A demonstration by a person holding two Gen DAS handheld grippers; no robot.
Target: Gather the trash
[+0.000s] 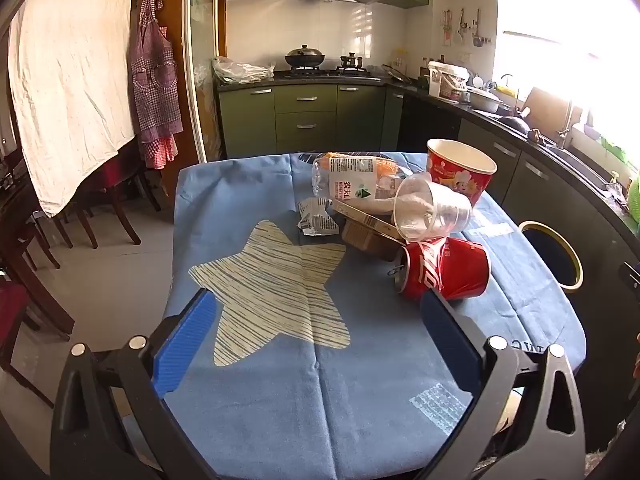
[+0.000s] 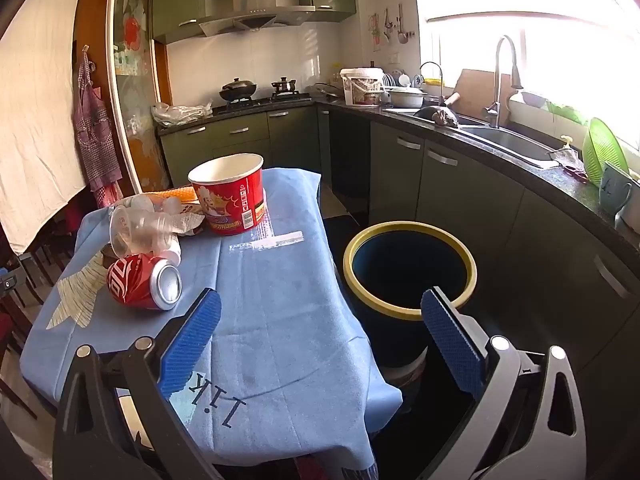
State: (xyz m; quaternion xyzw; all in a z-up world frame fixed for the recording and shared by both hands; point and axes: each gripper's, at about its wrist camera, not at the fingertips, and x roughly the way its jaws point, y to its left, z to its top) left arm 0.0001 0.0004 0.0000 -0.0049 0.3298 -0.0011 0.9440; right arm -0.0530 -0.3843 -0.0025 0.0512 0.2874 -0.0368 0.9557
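Observation:
A pile of trash lies on the blue tablecloth (image 1: pixel 280 380): a red soda can (image 1: pixel 444 268) on its side, a clear plastic cup (image 1: pixel 432 212) on its side, a plastic bottle (image 1: pixel 352 180), a crumpled wrapper (image 1: pixel 316 218), a cardboard box (image 1: pixel 368 236) and an upright red paper bucket (image 1: pixel 460 170). My left gripper (image 1: pixel 316 320) is open and empty, just short of the can. My right gripper (image 2: pixel 320 324) is open and empty over the table's right edge, with the can (image 2: pixel 144 282), cup (image 2: pixel 140 230) and bucket (image 2: pixel 230 196) ahead to its left.
A dark bin with a yellow rim (image 2: pixel 408 268) stands on the floor right of the table; it also shows in the left wrist view (image 1: pixel 554 254). Green kitchen cabinets and a counter with a sink (image 2: pixel 508 140) run behind and to the right. Wooden chairs (image 1: pixel 104 200) stand left.

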